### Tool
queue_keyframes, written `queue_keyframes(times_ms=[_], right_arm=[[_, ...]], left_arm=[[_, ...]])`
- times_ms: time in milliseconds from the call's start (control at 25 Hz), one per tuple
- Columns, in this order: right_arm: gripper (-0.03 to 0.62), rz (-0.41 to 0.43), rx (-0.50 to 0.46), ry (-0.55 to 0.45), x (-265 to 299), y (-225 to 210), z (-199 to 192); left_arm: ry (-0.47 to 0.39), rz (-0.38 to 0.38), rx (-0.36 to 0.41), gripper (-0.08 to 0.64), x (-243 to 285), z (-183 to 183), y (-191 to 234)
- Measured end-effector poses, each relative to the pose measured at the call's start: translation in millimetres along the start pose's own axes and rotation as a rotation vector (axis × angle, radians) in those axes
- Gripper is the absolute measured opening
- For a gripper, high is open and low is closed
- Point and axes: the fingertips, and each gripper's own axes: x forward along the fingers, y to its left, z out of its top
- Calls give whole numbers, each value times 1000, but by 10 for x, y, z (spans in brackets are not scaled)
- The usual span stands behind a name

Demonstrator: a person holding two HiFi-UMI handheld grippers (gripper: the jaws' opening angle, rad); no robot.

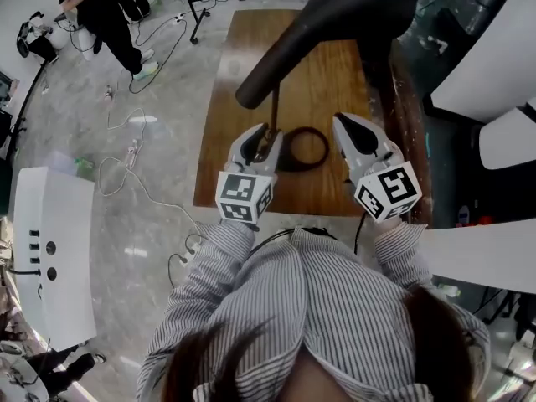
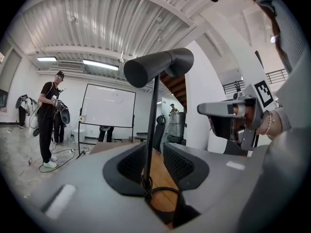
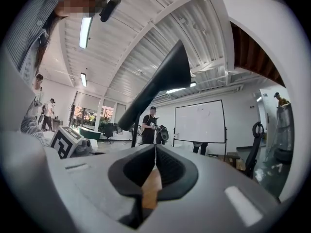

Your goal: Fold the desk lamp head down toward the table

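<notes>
while the left gripper [image 1: 266, 136] had its jaws spread loosely around the lamp stem [image 2: 151, 125], the right gripper [image 3: 155, 150], jaws pressed together on nothing, sat off to that stem's right.

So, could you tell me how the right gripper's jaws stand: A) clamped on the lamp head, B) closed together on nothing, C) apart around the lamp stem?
B: the right gripper is closed with nothing between its jaws, and the lamp head sits clear above it.

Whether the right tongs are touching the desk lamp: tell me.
Apart. In the right gripper view the right tongs are shut on nothing, and the desk lamp stands beyond them. The head view shows bare table between them.
</notes>
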Motion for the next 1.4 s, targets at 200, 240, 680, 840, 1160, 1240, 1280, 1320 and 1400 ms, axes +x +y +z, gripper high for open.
queue_keyframes(times_ms=[200, 240, 680, 840, 1160, 1240, 1280, 1320, 1400], right_arm=[[17, 18, -13, 8, 87, -127, 67], [18, 24, -18, 5, 98, -140, 105], [112, 108, -204, -123, 69, -393, 1085], [135, 98, -290, -185, -58, -533, 1518], [115, 116, -353, -289, -102, -567, 1939], [81, 153, -320, -293, -106, -532, 1925], [64, 173, -300, -296, -111, -521, 1917], [60, 192, -281, -298, -114, -516, 1910], [52, 223, -255, -302, -110, -513, 1900]], left_arm=[[15, 2, -11, 109, 184, -35, 42], [20, 1, -13, 109, 208, -47, 43], [19, 72, -27, 52, 291, -104, 122], [12, 88, -36, 52, 291, -99, 101], [16, 96, -34, 52, 294, -92, 146], [15, 96, -34, 52, 287, -95, 132], [15, 95, -34, 52, 285, -96, 126], [15, 95, -33, 52, 283, -98, 125], [14, 94, -31, 52, 280, -105, 135]])
